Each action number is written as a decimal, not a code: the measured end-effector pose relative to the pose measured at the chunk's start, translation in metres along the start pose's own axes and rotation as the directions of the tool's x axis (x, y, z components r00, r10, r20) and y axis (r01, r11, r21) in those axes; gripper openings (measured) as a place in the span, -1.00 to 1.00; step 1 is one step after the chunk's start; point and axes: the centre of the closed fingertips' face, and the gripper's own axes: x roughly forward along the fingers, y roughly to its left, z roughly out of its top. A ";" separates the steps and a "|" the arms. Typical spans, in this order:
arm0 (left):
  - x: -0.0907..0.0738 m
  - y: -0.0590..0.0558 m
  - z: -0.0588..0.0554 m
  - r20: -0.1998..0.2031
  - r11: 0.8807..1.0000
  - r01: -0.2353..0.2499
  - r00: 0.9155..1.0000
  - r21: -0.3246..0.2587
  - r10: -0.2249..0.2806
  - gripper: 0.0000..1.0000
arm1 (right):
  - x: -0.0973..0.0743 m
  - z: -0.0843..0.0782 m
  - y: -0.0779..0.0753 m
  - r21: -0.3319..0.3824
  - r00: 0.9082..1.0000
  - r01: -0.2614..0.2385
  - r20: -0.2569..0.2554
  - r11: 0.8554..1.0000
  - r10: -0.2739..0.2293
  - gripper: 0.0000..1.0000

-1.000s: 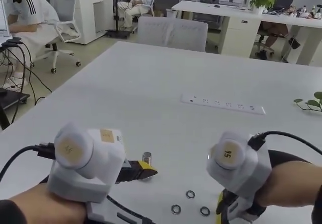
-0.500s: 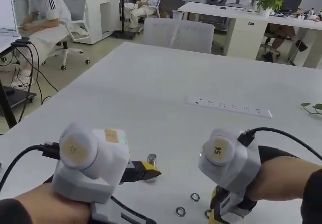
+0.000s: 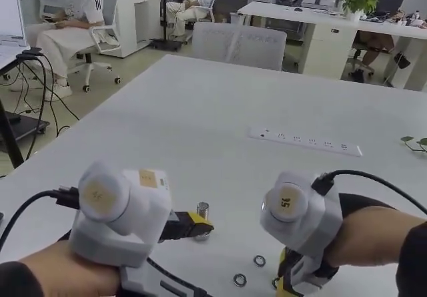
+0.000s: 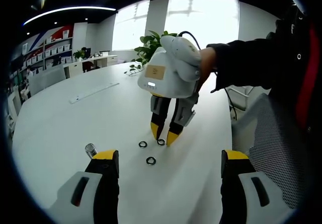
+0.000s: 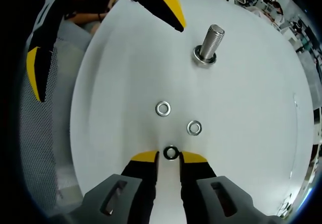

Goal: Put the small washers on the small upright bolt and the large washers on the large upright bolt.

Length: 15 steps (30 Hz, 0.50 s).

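**A:** Two Qs: jaws, and parts?

**B:** All on the table (image 3: pixel 200 110). My left gripper (image 4: pixel 169 154) gapes wide, bolt (image 5: pixel 210 42) upright just beside it. My right gripper (image 5: pixel 170 156) is narrow, tips either side of one washer (image 5: pixel 171 152) lying flat. 2 other washers (image 5: pixel 163 108) sit just beyond.

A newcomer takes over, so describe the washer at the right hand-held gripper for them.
On the white table, three washers lie near an upright bolt. Take the washer farthest from the bolt, between the yellow tips of the right hand-held gripper; the other two lie in the open.
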 end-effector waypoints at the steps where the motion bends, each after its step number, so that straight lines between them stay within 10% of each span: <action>1: 0.000 0.000 0.000 0.000 1.000 0.000 1.000 0.000 0.000 0.67 | 0.000 0.000 0.000 0.001 1.000 0.000 0.000 1.000 0.000 -0.65; 15: 0.000 0.000 0.000 0.001 1.000 0.001 1.000 -0.001 -0.001 0.66 | -0.001 -0.001 -0.001 0.003 1.000 0.001 0.011 1.000 -0.001 -0.71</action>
